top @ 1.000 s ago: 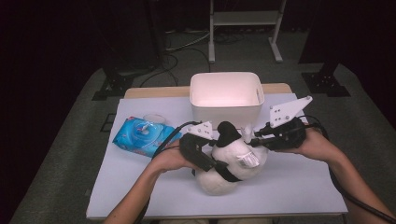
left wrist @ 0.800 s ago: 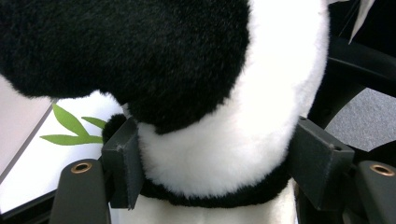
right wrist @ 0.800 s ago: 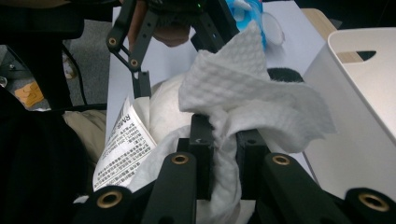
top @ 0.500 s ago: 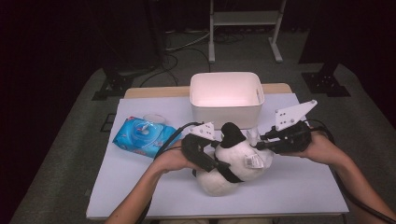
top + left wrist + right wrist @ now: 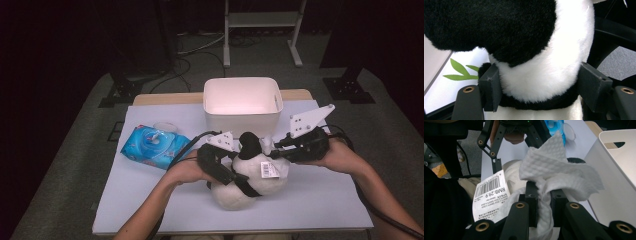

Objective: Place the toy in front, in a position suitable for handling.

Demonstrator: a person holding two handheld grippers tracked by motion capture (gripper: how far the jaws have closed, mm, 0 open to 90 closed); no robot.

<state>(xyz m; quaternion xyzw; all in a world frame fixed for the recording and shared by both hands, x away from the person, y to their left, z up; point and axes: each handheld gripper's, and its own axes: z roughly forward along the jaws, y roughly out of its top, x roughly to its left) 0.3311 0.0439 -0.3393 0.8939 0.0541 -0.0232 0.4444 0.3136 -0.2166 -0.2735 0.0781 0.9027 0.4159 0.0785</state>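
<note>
In the high view the left gripper (image 5: pixel 235 172) and its hand cover much of the plush panda (image 5: pixel 250 182), which lies at lower centre of the table (image 5: pixel 150 200), in front of the white bin (image 5: pixel 242 102). The left gripper view shows its jaws pressed into the panda's white fur beside a black patch. The right gripper (image 5: pixel 543 202) is clamped tight on a crumpled white wipe (image 5: pixel 559 173) beside the toy's barcode tag (image 5: pixel 489 192).

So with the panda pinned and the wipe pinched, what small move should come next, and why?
Probably a short wiping stroke across the plush. The left gripper clamps the plush panda around its white body on the table, holding it steady, and the right gripper is shut on a crumpled white wipe right beside the toy's tag.
</note>
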